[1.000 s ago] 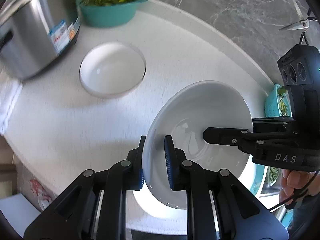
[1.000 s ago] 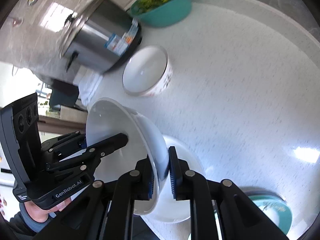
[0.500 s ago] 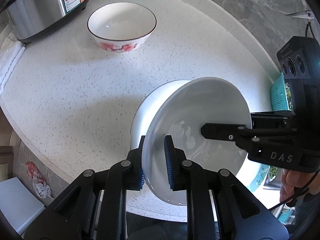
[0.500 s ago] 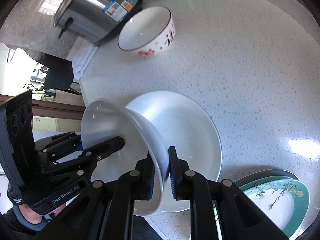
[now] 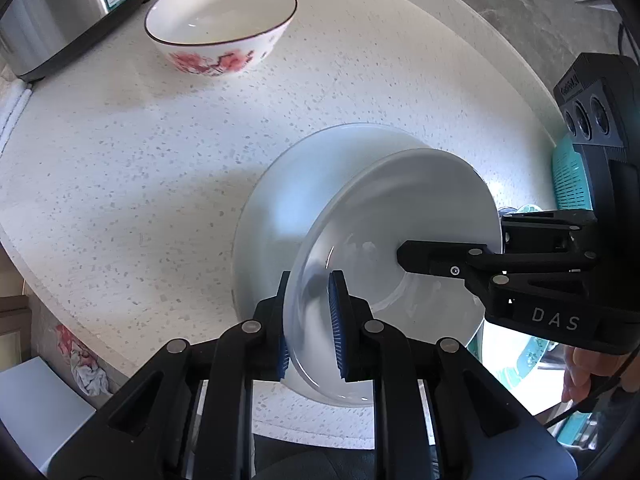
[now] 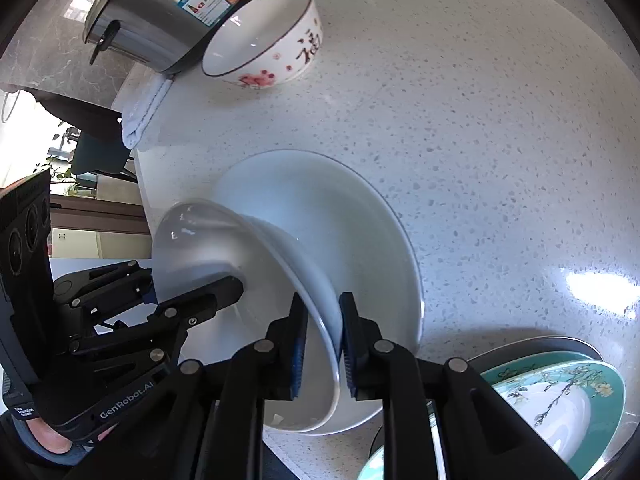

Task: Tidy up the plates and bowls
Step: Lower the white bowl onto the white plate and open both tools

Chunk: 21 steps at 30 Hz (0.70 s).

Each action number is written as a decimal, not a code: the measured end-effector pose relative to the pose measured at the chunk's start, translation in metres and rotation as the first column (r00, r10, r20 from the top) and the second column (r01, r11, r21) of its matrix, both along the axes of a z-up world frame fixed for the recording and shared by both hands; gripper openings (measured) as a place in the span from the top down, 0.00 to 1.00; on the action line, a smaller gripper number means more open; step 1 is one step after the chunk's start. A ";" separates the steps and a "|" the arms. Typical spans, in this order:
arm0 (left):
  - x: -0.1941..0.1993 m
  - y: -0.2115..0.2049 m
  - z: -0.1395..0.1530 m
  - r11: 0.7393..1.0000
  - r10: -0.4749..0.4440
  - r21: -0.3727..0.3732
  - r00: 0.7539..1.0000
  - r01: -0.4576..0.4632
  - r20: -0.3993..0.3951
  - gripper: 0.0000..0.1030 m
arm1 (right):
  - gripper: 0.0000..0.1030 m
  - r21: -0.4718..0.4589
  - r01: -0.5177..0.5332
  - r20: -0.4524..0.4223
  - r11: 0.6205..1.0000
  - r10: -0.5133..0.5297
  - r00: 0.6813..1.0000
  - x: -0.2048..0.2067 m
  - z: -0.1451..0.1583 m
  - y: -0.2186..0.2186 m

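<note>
Both grippers hold one white deep plate (image 5: 404,208) by opposite rims, tilted on edge just above a second white plate (image 5: 276,208) lying on the counter. My left gripper (image 5: 310,328) is shut on its near rim. My right gripper (image 6: 322,344) is shut on the other rim of the held plate (image 6: 200,240), over the lower plate (image 6: 360,240). A white bowl with red flowers (image 5: 220,32) stands farther back; it also shows in the right wrist view (image 6: 268,36).
A steel rice cooker (image 5: 60,4) stands behind the flowered bowl, beside a folded white cloth (image 6: 144,108). A teal flowered plate (image 6: 560,396) on a dark plate sits at the right. A teal basket (image 5: 568,184) is at the far right. The counter edge runs close below.
Both grippers moved down and closer to the counter with the held plate. It now hangs low over the lower white plate. The flowered bowl and cooker look nearer.
</note>
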<state>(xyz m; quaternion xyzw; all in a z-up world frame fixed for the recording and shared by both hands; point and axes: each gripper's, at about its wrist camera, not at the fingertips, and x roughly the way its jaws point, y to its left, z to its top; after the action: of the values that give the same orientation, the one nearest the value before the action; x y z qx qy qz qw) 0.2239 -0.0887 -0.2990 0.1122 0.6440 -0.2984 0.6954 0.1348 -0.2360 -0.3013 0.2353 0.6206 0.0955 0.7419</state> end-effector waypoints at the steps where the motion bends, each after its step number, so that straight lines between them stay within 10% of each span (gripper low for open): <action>1: 0.000 -0.001 -0.001 1.000 -0.001 0.002 1.000 0.001 -0.002 0.86 | 0.82 -0.001 0.000 -0.001 1.000 0.000 1.000 0.000 -0.001 0.000; 21: 0.004 -0.011 -0.016 1.000 0.019 0.007 1.000 -0.019 0.003 0.82 | 0.70 -0.253 -0.136 0.073 0.958 0.159 0.985 0.008 0.006 0.027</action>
<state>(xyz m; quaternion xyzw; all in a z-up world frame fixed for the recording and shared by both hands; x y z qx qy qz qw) 0.2275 -0.0997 -0.3148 0.1090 0.6450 -0.2894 0.6988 0.1425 -0.2093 -0.2950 0.0892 0.6084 0.0833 0.7842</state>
